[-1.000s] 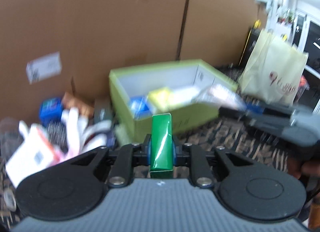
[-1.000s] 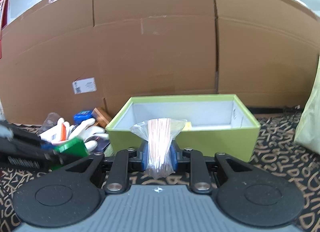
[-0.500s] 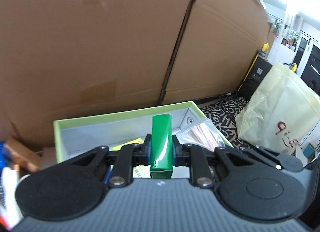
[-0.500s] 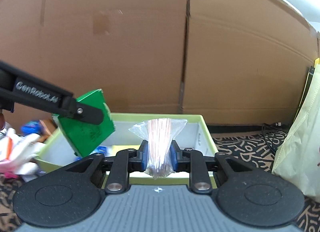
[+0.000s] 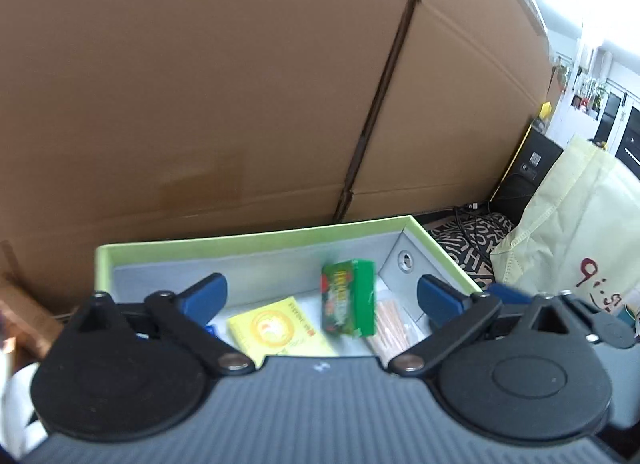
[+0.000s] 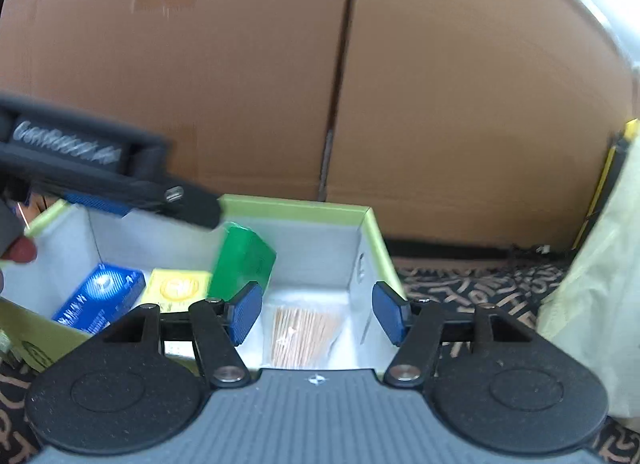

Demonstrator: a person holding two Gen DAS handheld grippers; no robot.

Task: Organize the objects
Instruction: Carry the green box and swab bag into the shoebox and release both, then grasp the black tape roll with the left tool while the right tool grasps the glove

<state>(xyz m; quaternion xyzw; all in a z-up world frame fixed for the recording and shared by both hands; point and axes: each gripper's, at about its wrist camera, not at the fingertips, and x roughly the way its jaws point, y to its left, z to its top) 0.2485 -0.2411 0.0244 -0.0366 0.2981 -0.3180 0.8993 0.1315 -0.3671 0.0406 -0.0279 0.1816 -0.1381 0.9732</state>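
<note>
left wrist view: the left gripper [image 5: 320,298] is spread wide above the lime green box [image 5: 256,242], which sits against a brown cardboard wall [image 5: 200,84]. the blurred green packet [image 5: 349,296] is free of the pads near the box's right end, beside a yellow packet [image 5: 276,328] and a bag of sticks [image 5: 390,326]. a pale tote bag [image 5: 568,232] stands right on the patterned mat [image 5: 468,236].

right wrist view: the right gripper [image 6: 318,312] is spread too, over the bag of sticks [image 6: 304,330] in the box's right end. a blue packet [image 6: 100,296] lies at the left.
</note>
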